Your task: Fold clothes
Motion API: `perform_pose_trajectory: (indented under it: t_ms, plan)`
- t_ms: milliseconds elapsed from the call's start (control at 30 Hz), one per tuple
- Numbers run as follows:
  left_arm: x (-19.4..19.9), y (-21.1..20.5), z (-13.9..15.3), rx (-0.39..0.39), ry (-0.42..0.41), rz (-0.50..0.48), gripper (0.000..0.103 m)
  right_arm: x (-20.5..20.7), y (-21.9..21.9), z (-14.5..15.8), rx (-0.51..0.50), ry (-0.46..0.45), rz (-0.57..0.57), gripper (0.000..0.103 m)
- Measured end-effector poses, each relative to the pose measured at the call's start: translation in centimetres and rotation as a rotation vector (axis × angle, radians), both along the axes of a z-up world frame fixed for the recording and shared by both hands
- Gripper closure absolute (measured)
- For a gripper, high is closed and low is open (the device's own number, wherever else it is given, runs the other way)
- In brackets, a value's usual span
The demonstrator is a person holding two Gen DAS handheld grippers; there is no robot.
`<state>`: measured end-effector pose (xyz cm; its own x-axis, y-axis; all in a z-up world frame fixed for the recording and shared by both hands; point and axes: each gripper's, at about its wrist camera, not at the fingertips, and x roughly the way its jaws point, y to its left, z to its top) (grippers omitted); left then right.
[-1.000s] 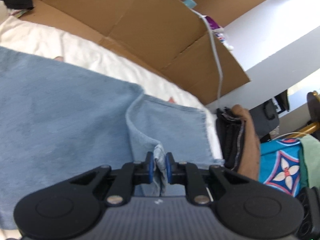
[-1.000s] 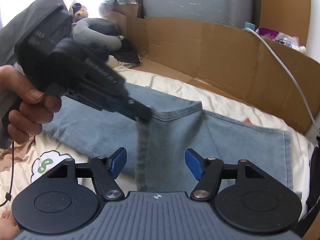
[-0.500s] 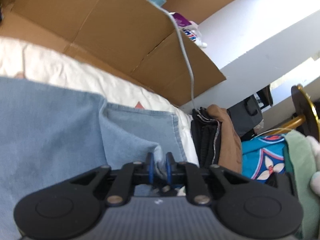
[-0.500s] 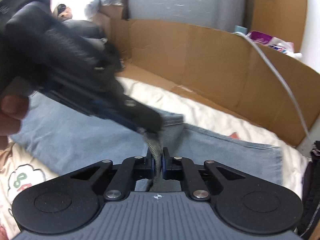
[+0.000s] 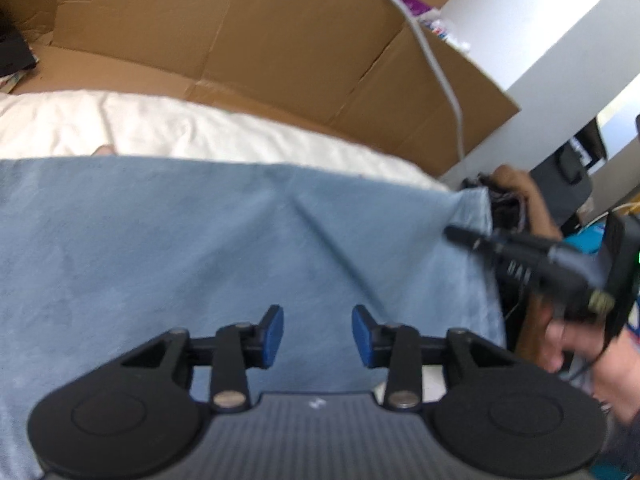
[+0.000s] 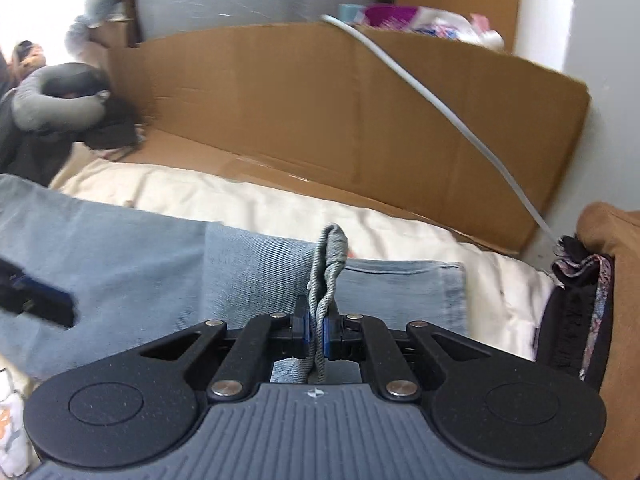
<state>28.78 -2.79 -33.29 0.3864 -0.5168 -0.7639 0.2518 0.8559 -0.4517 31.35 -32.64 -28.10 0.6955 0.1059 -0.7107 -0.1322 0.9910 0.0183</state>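
On the cream bed [image 6: 400,216] walled by cardboard [image 6: 280,96], the jeans [image 5: 200,240] lie crosswise, my right tool [image 6: 316,330] clenched on what looks like a hem fold, left tool [image 5: 318,334] released above them.

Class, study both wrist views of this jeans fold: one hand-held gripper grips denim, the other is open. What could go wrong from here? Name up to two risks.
1. The right hand-held gripper pinches only a narrow bunched edge of the jeans; a pull could slip it free.
2. The left hand-held gripper is open over the denim, holding nothing, so the fabric may drag or skew when pulled from one side.
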Motion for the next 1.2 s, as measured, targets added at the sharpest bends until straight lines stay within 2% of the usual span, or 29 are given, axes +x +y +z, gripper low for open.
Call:
perform_pose_trajectory:
  t_ms: [400, 567, 733, 800, 967, 1200]
  plan:
    - [0.5, 1.3, -1.7, 0.076, 0.017, -0.013, 0.057, 4.7, -5.2, -3.2, 0.067, 0.085, -0.115, 0.099]
    - [0.3, 2.1, -2.0, 0.065, 0.023, -0.021, 0.057, 6.2, -6.0, -3.3, 0.078, 0.116, -0.130, 0.099]
    - [0.1, 2.5, -2.4, 0.064, 0.039, -0.013, 0.058, 7.5, -8.2, -4.1, 0.127, 0.174, -0.193, 0.099]
    - [0.1, 2.6, -2.5, 0.062, 0.040, -0.011, 0.058, 7.6, -9.0, -4.0, 0.158, 0.179, -0.222, 0.099]
    - [0.3, 2.5, -2.5, 0.066, 0.039, -0.018, 0.058, 8.0, -9.6, -3.8, 0.162, 0.169, -0.219, 0.100]
    - [0.3, 2.5, -2.7, 0.066, 0.041, -0.030, 0.058, 8.1, -10.4, -4.0, 0.195, 0.176, -0.270, 0.100]
